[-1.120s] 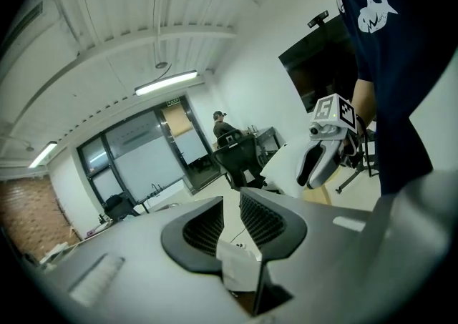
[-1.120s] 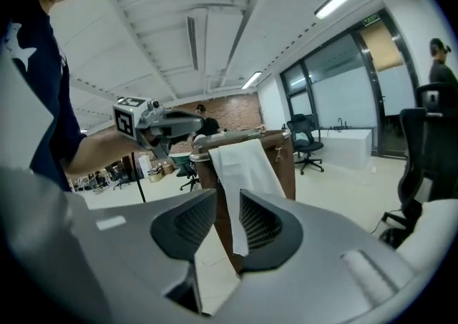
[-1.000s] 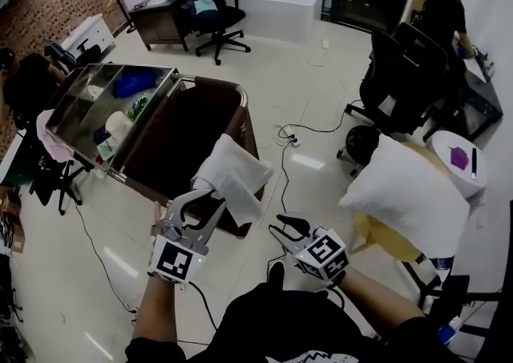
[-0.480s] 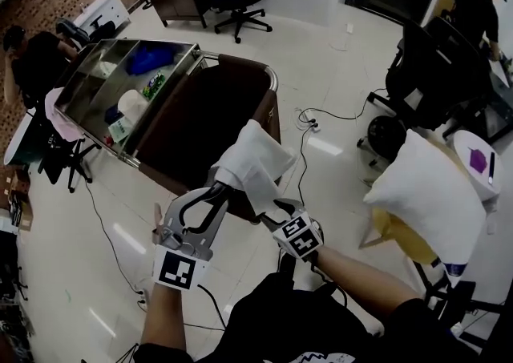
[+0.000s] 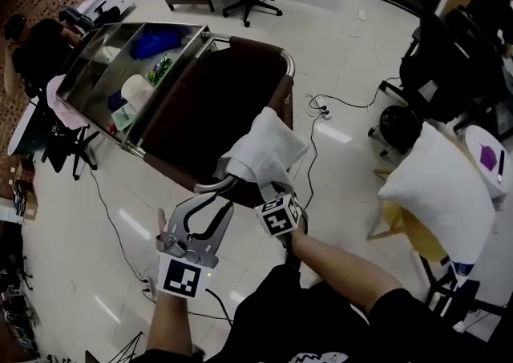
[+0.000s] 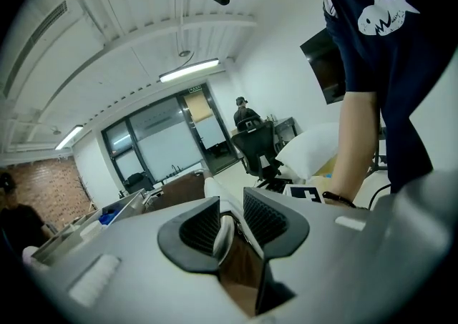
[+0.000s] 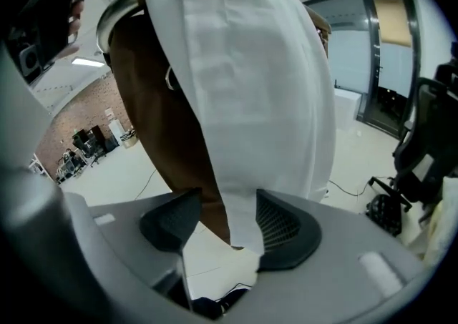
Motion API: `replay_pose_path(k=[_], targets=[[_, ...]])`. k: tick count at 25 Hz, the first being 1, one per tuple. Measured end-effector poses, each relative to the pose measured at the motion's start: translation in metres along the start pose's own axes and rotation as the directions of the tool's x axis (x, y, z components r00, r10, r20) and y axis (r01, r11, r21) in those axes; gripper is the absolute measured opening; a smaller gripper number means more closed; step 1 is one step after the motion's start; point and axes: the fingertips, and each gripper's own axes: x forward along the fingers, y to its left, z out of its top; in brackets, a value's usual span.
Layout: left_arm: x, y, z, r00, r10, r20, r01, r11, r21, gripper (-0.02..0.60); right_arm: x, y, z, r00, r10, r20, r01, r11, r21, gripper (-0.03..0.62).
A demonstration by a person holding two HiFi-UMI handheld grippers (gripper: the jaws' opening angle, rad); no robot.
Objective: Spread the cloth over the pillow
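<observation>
A: Up from the lower middle of the head view, the right gripper point(image 5: 269, 190) has come to the hanging edge of the white fabric cloth point(image 5: 264, 149), and its jaws have just been opening.

B: How wide do they stand?

A: Spread as far as they go. In the right gripper view the cloth's lower corner hangs between the pads point(image 7: 280, 228), close by the right-hand one, not pinched.

B: And the left gripper point(image 5: 224, 183)?

A: It is left of centre and points up the frame. Its jaws have eased open a little, yet a folded edge of the cloth is clamped between them, and the cloth hangs from there.

B: Where is the plump white pillow point(image 5: 437, 193)?

A: At the right edge of the head view, well apart from the cloth and both grippers.

B: What lies behind the cloth?

A: A dark brown fabric cart with a metal rail point(image 5: 200, 113), in the upper centre.
</observation>
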Motion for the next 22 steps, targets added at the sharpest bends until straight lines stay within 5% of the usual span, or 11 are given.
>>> replay_pose_path(k=[7, 14, 22], targets=[[-0.008, 0.000, -0.013, 1.000, 0.010, -0.011, -0.010, 0.999, -0.031, 0.092, 0.013, -0.004, 0.012, 0.997, -0.079, -0.013, 0.078, 0.996, -0.037, 0.236], [-0.004, -0.007, -0.014, 1.000, 0.001, -0.014, -0.002, 0.999, -0.050, 0.092, 0.013, -0.014, 0.016, 0.997, -0.070, 0.024, 0.069, 0.997, 0.038, 0.222], [0.004, -0.008, -0.010, 1.000, -0.009, -0.010, 0.009, 0.999, -0.036, 0.092, 0.003, -0.030, 0.011, 0.993, -0.120, 0.012, 0.120, 0.993, -0.007, 0.019]])
